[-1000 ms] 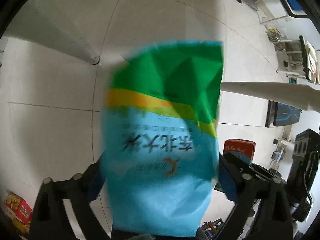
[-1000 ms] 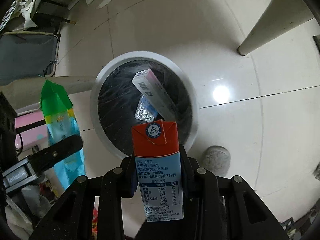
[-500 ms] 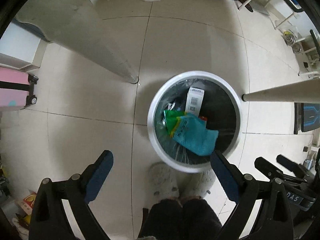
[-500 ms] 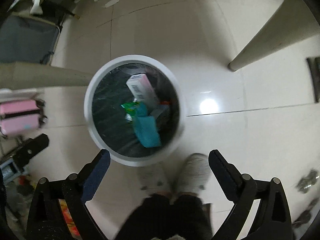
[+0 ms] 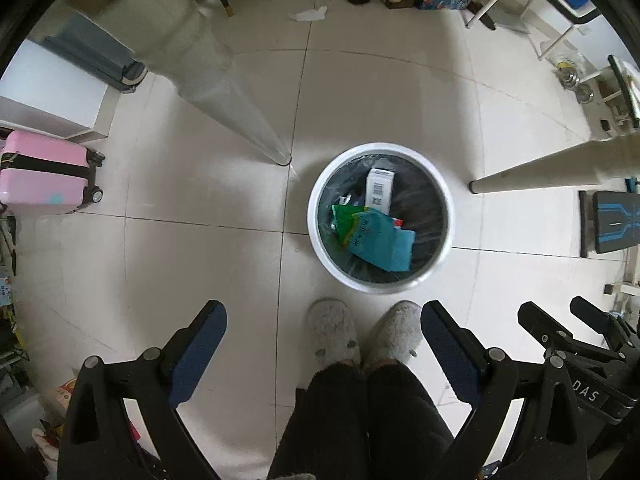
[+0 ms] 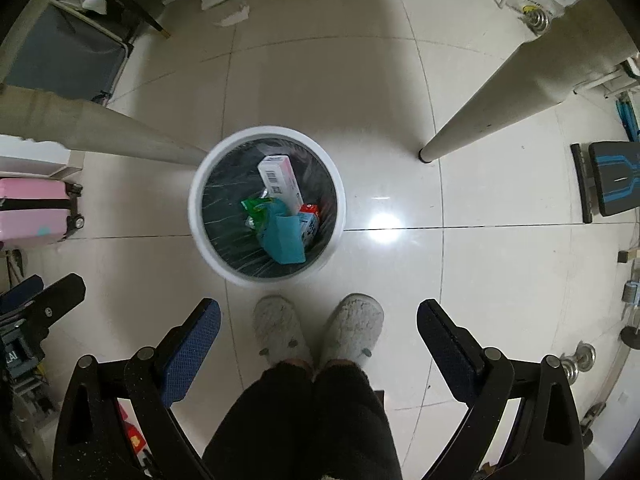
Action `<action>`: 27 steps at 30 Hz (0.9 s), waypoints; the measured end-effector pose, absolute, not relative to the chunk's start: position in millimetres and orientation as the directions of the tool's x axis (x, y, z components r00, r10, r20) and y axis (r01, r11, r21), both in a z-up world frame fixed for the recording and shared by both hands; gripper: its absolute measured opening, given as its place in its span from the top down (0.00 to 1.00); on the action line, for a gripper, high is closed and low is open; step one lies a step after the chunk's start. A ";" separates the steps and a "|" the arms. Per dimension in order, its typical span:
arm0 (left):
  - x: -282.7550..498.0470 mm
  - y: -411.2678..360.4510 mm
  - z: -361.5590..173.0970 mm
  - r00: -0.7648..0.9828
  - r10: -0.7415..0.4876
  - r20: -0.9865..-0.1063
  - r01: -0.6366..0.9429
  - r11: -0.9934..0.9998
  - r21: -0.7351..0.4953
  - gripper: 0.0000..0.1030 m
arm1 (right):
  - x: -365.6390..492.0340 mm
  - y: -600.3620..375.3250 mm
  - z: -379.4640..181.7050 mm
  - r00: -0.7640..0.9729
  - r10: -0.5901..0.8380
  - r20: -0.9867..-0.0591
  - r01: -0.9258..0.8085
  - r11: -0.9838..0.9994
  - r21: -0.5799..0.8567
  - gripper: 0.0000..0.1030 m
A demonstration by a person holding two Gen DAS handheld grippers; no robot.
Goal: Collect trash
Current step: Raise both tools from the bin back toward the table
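A: Okay, floor first: glossy pale tiles, one crumpled paper scrap (image 5: 308, 14) far off, maybe left to collect.
B: We see the round white bin (image 5: 442, 216) with its black liner holding a crinkly blue-green bag (image 5: 378, 242), white box (image 5: 379, 190), red carton (image 6: 309, 211).
A: Our left gripper (image 5: 323, 354) and right gripper (image 6: 319, 350)?
B: Both spread wide, holding nothing.

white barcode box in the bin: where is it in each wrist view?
Left wrist: white barcode box sits right of centre, at the far side of the trash bin, above the blue-green bag.
Right wrist: box sits left of centre, tilted, in the bin.
Shared landmark: grey slippers just below the bin.
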State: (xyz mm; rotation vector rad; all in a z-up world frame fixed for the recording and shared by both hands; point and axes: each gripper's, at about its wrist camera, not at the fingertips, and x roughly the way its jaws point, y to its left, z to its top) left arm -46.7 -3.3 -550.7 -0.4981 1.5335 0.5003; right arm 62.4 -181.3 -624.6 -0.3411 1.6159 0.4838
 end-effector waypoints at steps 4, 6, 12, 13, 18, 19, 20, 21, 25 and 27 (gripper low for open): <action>-51.9 -9.0 -506.1 0.002 -0.013 -1.000 -0.592 0.806 -0.012 0.03 | 55.3 -185.1 -567.0 -0.085 0.082 -0.993 -0.500 0.859 0.114 0.03; -55.2 -11.6 -481.5 0.013 -0.008 -1.000 -0.586 0.810 -0.014 0.03 | 52.2 -187.1 -538.8 -0.075 0.090 -0.993 -0.501 0.858 0.116 0.03; -65.3 -15.5 -402.9 0.050 0.003 -0.999 -0.574 0.818 -0.026 0.03 | 43.5 -192.0 -439.5 -0.050 0.121 -0.991 -0.506 0.853 0.130 0.03; -66.7 -15.9 -390.8 0.054 0.009 -0.999 -0.571 0.821 -0.023 0.03 | 42.0 -192.2 -424.7 -0.046 0.125 -0.991 -0.510 0.850 0.131 0.03; -69.5 -14.4 -338.4 0.087 0.037 -0.996 -0.558 0.830 -0.018 0.03 | 33.6 -192.4 -360.7 -0.040 0.150 -0.988 -0.512 0.846 0.149 0.03; -68.2 -13.7 -330.8 0.097 0.037 -0.995 -0.557 0.830 -0.023 0.03 | 32.6 -192.5 -350.7 -0.043 0.159 -0.986 -0.507 0.847 0.159 0.03; -66.0 -12.7 -322.5 0.107 0.042 -0.993 -0.557 0.830 -0.025 0.03 | 32.8 -192.5 -339.2 -0.045 0.177 -0.983 -0.500 0.848 0.176 0.03; -62.9 -11.8 -317.4 0.117 0.048 -0.992 -0.558 0.830 -0.026 0.03 | 33.7 -192.8 -331.4 -0.044 0.191 -0.981 -0.494 0.849 0.187 0.03; -40.4 -3.9 -290.8 0.162 0.073 -0.984 -0.575 0.818 -0.034 0.03 | 52.8 -188.6 -296.0 -0.037 0.246 -0.969 -0.452 0.860 0.236 0.03; -24.9 1.7 -275.0 0.190 0.101 -0.977 -0.584 0.811 -0.030 0.03 | 71.0 -181.5 -281.1 -0.032 0.279 -0.960 -0.430 0.863 0.265 0.03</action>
